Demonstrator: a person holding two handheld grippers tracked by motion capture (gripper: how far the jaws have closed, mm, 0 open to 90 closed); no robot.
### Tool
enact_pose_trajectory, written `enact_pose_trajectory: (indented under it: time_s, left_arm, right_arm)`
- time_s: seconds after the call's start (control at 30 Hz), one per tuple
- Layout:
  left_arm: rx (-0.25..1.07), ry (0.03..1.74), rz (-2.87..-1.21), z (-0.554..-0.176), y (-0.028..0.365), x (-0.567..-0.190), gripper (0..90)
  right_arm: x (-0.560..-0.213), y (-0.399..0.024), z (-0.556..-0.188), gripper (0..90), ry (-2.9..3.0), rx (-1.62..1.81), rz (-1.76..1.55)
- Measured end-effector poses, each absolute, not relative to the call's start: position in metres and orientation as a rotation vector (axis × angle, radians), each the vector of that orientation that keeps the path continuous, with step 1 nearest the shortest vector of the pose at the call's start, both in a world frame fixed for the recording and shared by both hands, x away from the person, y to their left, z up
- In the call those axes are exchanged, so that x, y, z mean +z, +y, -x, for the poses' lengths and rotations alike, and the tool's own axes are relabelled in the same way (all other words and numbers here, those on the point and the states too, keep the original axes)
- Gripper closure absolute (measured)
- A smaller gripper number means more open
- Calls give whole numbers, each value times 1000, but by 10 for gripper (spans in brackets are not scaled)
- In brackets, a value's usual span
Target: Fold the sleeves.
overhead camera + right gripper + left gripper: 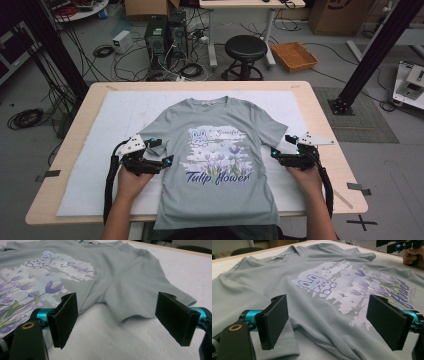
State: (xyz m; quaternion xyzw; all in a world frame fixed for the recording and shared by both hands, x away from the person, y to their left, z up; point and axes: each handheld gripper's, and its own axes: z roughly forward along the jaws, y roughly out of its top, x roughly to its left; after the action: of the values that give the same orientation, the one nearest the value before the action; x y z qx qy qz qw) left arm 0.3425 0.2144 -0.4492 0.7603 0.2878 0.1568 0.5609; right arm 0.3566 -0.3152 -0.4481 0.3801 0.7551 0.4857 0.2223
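T-shirt (220, 160): grey, flat, print up, on white mat (90, 165).
Left gripper (161, 154): jaws spread, at left sleeve.
Right gripper (280, 150): jaws spread, at right sleeve.

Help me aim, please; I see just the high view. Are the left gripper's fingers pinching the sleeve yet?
Observer: No. In the left gripper view, the left gripper has its fingers wide apart, and the left sleeve lies loose below them.
Operator: And the right side?
Observer: The right gripper is open too. The right sleeve lies flat on the white mat, just ahead of the gap, not pinched.
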Motion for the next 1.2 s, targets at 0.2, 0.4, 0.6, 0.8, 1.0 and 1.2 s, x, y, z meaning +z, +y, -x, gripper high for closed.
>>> enact_pose_trajectory:
  time_s: [0.2, 0.4, 0.6, 0.8, 1.0, 1.2]
  left_arm:
    - [402, 670, -1796, -340, 213, -449, 177]
    - [414, 667, -1806, -339, 211, -449, 178]
    - [409, 680, -1801, -340, 212, -449, 178]
    - [409, 679, -1805, -340, 212, -449, 184]
    - [408, 679, -1805, -340, 211, -449, 184]
    - [408, 680, -1806, -340, 211, -449, 183]
  right_arm:
    - [-448, -317, -358, 189, 2084, 1353, -1073]
    - [-448, -318, -358, 189, 2073, 1357, -1086]
    - [-448, -315, -357, 189, 2079, 1335, -1071]
    - [-448, -316, -358, 189, 2079, 1338, -1072]
    - [-448, -315, -358, 189, 2081, 1333, -1075]
    - [-448, -315, -358, 189, 2081, 1333, -1071]
